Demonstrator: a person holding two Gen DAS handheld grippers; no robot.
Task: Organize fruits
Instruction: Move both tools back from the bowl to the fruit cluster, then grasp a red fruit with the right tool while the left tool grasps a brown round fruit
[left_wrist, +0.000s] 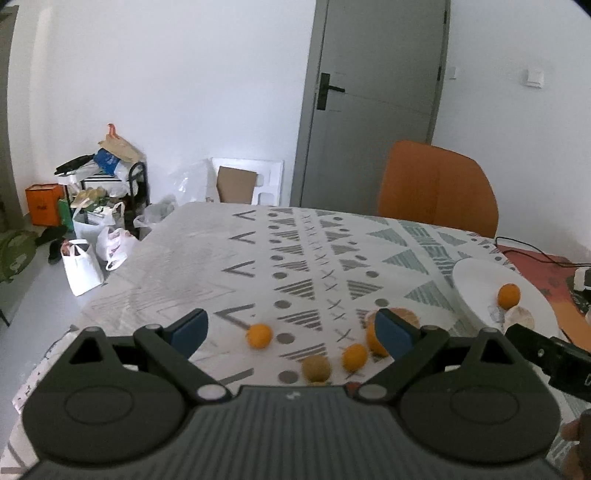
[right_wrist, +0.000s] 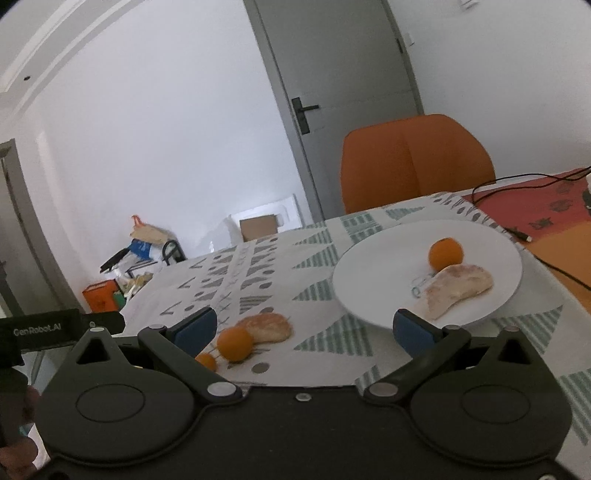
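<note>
— Fruit is scattered across the patterned cloth on the surface (left_wrist: 207, 251). What is the left gripper (left_wrist: 291, 330) doing?

— Hanging over the near part of the cloth, fingers spread wide, nothing between them. Ahead of it lie a small orange (left_wrist: 259, 335) on its own, a brown round fruit (left_wrist: 316, 368), a second small orange (left_wrist: 354, 356) just beside that, and a larger orange (left_wrist: 373, 341) partly hidden by the gripper's right-hand blue pad (left_wrist: 388, 334). A flat pale-brown piece (left_wrist: 406, 315) peeks out behind that pad.

— And the right gripper (right_wrist: 304, 328)?

— Released as well, fingers well apart and gripping nothing. It points toward the white plate (right_wrist: 369, 273), whose near rim sits just above its right-hand finger.

— What is on the plate?

— One orange (right_wrist: 445, 253), touching a pale curved slice (right_wrist: 458, 288) that lies nearer the front edge. Something small and clear sits beside them; I cannot tell what.

— Anything else off the plate from that side?

— Left of the plate, an orange (right_wrist: 235, 343) rests against the flat browned piece (right_wrist: 269, 326), with a smaller orange (right_wrist: 207, 361) half behind the left-hand finger.

— The room?

— Orange chair (left_wrist: 437, 184) at the far edge, grey door (left_wrist: 373, 99) behind it, bags (left_wrist: 92, 254) piled on the floor by the wall.
</note>
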